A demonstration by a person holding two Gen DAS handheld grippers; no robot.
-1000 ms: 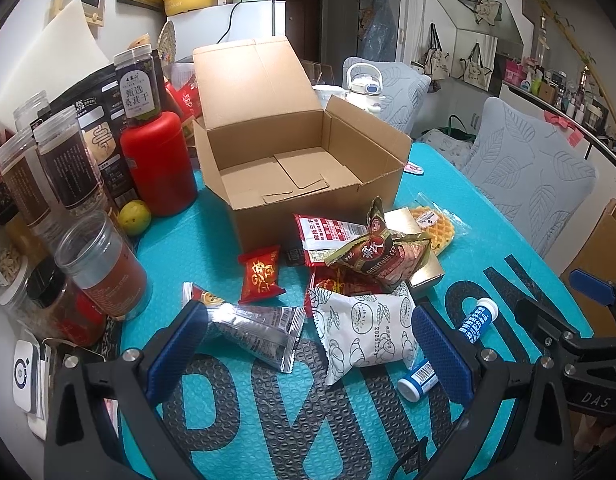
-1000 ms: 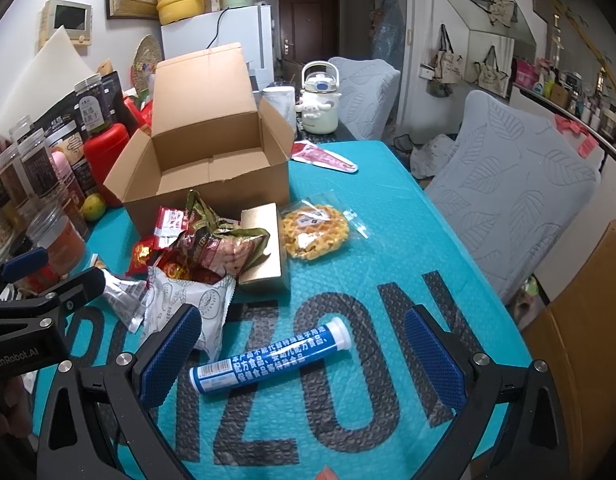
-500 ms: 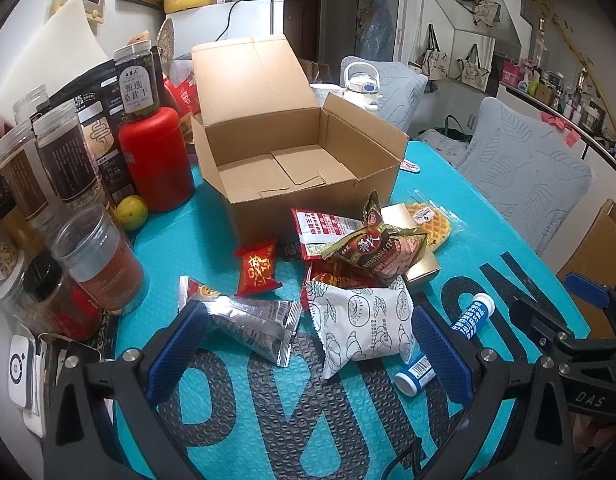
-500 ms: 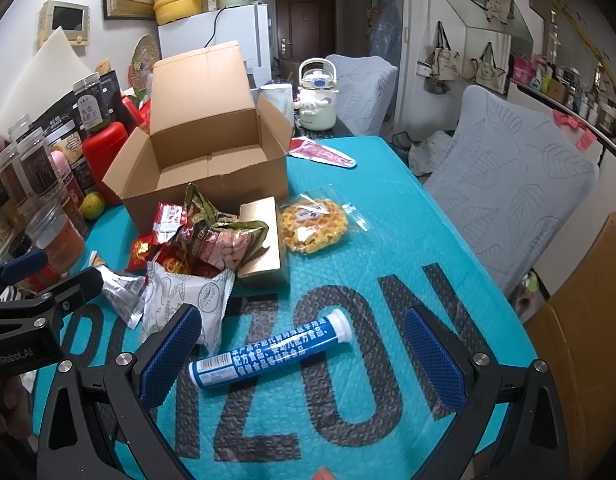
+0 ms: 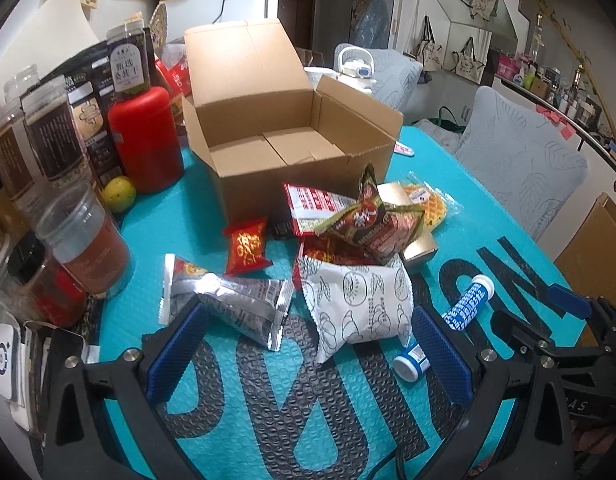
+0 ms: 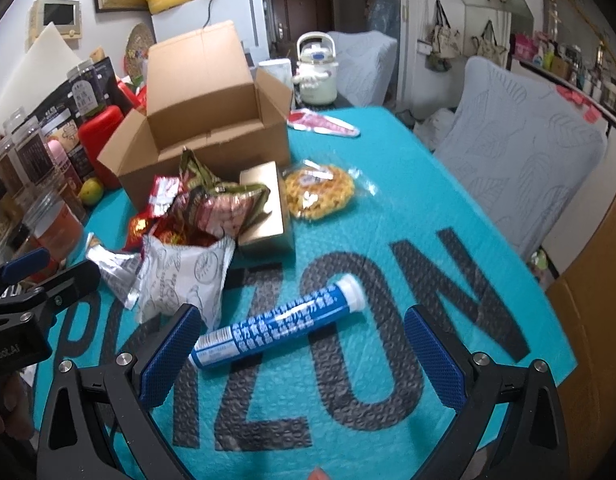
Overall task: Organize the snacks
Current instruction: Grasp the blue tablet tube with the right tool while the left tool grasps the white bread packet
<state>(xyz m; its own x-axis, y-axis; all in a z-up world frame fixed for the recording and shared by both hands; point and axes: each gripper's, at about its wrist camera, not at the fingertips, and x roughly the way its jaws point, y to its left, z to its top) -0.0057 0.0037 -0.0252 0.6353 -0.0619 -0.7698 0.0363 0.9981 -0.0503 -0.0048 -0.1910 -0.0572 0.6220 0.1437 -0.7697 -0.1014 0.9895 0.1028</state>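
An open cardboard box [image 5: 292, 148] [image 6: 212, 128] stands on the teal table mat, with nothing inside. In front of it lies a heap of snacks: a white printed pouch [image 5: 360, 300] [image 6: 184, 276], a silver packet [image 5: 244, 304], a small red packet [image 5: 246, 246], a brown wrapped snack [image 5: 368, 224] [image 6: 216, 210], a gold carton [image 6: 264, 208] and a bagged waffle [image 6: 318, 190]. A blue tube [image 6: 280, 326] [image 5: 466, 304] lies nearest. My left gripper [image 5: 304, 350] is open just short of the white pouch and silver packet. My right gripper [image 6: 300, 356] is open, low around the tube.
Jars [image 5: 52, 136], a red canister [image 5: 146, 140] and a lime [image 5: 118, 194] crowd the table's left side. A white kettle [image 6: 316, 70] and a red-white wrapper [image 6: 324, 124] lie beyond the box. Grey-covered chairs [image 6: 516, 160] stand to the right. A brown cardboard panel [image 6: 592, 320] leans at the table's right edge.
Both grippers have moved forward and lower towards the snacks; the tube now sits closer between the right gripper's fingers. Nothing on the table has shifted.
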